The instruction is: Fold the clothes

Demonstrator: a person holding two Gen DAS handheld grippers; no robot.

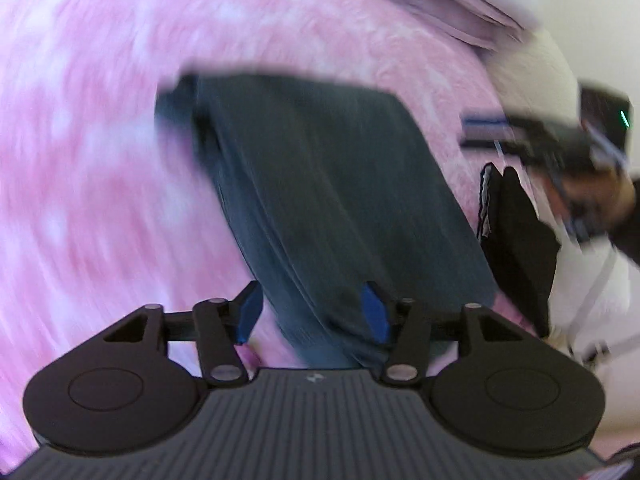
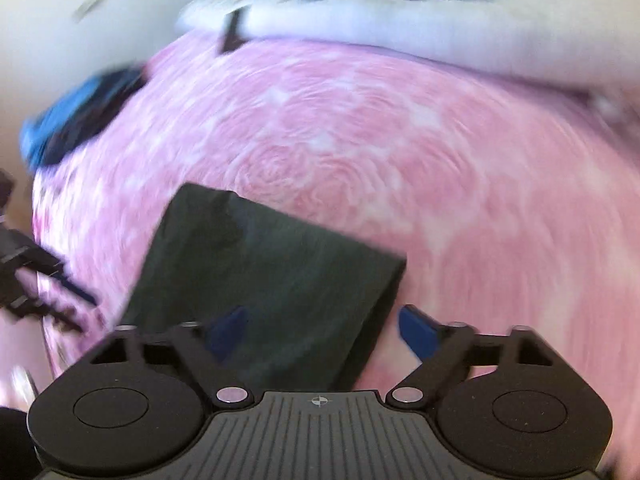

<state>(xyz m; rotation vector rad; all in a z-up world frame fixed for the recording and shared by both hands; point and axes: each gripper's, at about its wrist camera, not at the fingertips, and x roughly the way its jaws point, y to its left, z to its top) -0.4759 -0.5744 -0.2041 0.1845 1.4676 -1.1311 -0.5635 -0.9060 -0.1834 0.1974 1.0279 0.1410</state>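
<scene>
A dark grey-blue folded garment [image 1: 320, 184] lies flat on a pink blanket [image 1: 80, 160]. My left gripper [image 1: 312, 312] hovers over its near end with the blue pads apart; the cloth shows between them but neither pad presses on it. In the right wrist view the same garment [image 2: 260, 280] is a dark rectangle. My right gripper [image 2: 322, 330] stands open over its near right corner, holding nothing. The right gripper [image 1: 560, 152] also shows, blurred, at the right edge of the left wrist view.
A small black folded item [image 1: 516, 240] lies right of the garment. Blue and dark cloth [image 2: 72, 120] is bunched at the blanket's far left edge. White bedding [image 2: 360, 28] lies along the far side. The left gripper [image 2: 24, 272] shows blurred at the left edge.
</scene>
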